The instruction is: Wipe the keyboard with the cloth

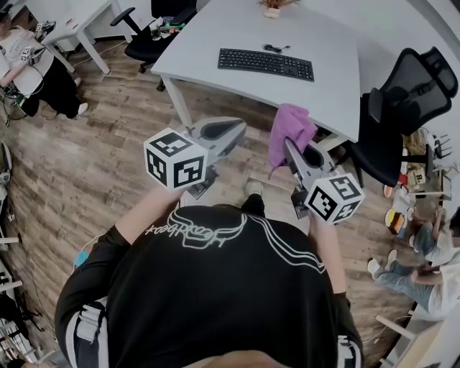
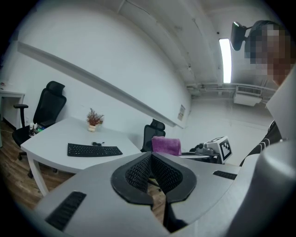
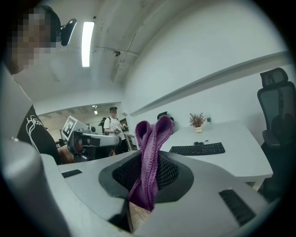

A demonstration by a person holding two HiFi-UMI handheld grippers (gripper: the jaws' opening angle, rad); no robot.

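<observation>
A black keyboard (image 1: 266,63) lies on the white table (image 1: 215,29), far ahead of both grippers; it also shows as the keyboard (image 2: 94,150) in the left gripper view and the keyboard (image 3: 197,149) in the right one. My right gripper (image 1: 289,147) is shut on a purple cloth (image 1: 290,131), which sticks up folded between its jaws, cloth (image 3: 151,155). My left gripper (image 1: 233,129) is shut with nothing in it, held level beside the right one, both short of the table edge. The left gripper (image 2: 151,162) shows its pads pressed together.
Black office chairs stand at the table's right (image 1: 402,108) and far left (image 1: 154,29). A small potted plant (image 1: 272,7) sits at the table's back. People are at the room's left edge (image 1: 29,65) and lower right (image 1: 424,259). Wooden floor (image 1: 93,151) lies below.
</observation>
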